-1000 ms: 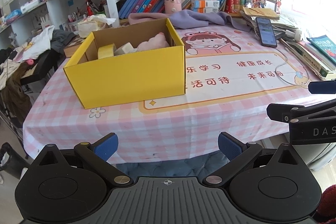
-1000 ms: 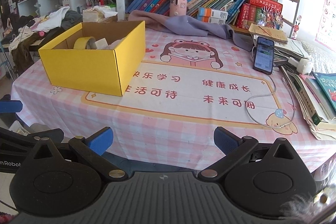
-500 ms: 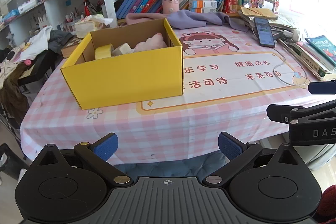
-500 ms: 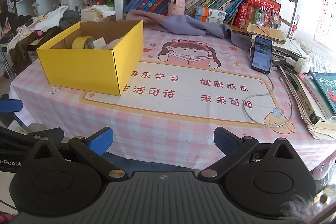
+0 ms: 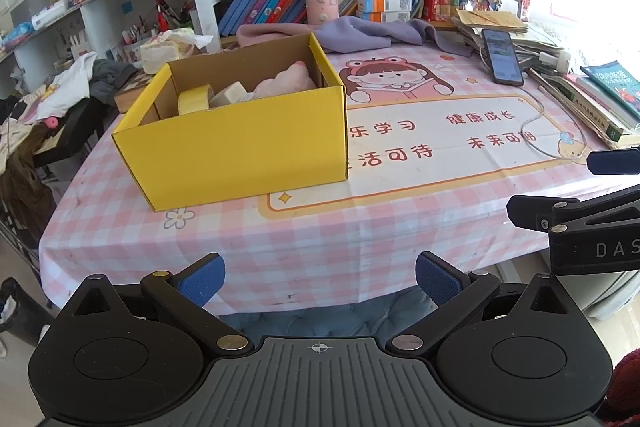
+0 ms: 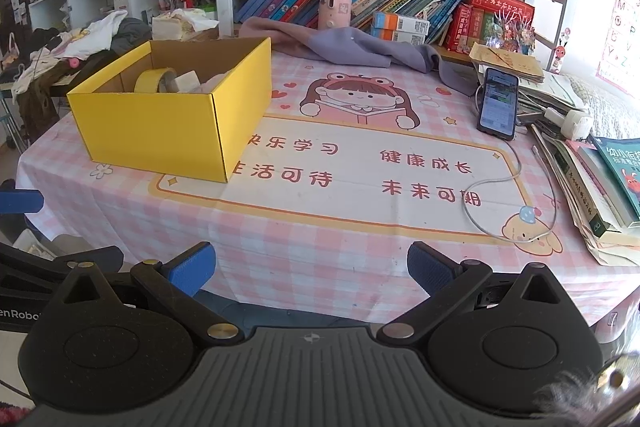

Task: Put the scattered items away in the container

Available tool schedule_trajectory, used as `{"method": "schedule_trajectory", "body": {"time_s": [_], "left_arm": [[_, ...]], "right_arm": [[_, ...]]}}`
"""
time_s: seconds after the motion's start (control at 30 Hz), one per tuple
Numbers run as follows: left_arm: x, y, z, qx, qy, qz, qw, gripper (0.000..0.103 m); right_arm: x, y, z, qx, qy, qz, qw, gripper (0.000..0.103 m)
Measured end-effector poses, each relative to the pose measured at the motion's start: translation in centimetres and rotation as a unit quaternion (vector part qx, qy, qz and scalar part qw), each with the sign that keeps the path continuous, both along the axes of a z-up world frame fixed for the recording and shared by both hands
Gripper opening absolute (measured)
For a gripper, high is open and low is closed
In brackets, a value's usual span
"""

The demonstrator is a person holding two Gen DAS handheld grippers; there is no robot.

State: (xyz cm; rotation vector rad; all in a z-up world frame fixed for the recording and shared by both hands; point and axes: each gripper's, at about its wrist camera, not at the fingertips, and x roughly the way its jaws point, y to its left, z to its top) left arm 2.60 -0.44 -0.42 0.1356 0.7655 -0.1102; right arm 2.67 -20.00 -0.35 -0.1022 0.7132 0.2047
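Both claws hang back off the near edge of the tabletop (image 6: 320,259), nothing in them: left claw (image 5: 320,281) spread wide and empty, right claw (image 6: 312,269) spread wide and empty too. That pulled-back, level pose reads like a rest or finish stance, not a reach. The yellow box (image 5: 240,147) sits on the left part of the pink checked cloth, open top up so items can be dropped in from above; inside are a roll of yellow tape (image 5: 194,99), a pale block (image 5: 232,93) and something soft and pink (image 5: 288,83), all leaning toward the back wall. No loose small items show on the printed centre of the cloth, so the tidy looks about done, judging by this alone. What remains on the tabletop looks like it belongs there: a phone (image 6: 498,103) propped on its cable at the right, stacked books (image 6: 600,183) at the right edge, a purple cloth (image 6: 352,47) bunched at the back by the shelf.
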Motion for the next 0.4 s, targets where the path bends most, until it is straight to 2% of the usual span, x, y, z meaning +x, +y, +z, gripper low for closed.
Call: {"method": "schedule_trajectory", "body": {"time_s": [0.4], "left_arm": [[0.53,0.20,-0.25,-0.001,0.001,0.000,1.0000,0.103]], "right_arm": [[0.48,0.06,-0.29,-0.001,0.004,0.001,1.000,0.103]]}}
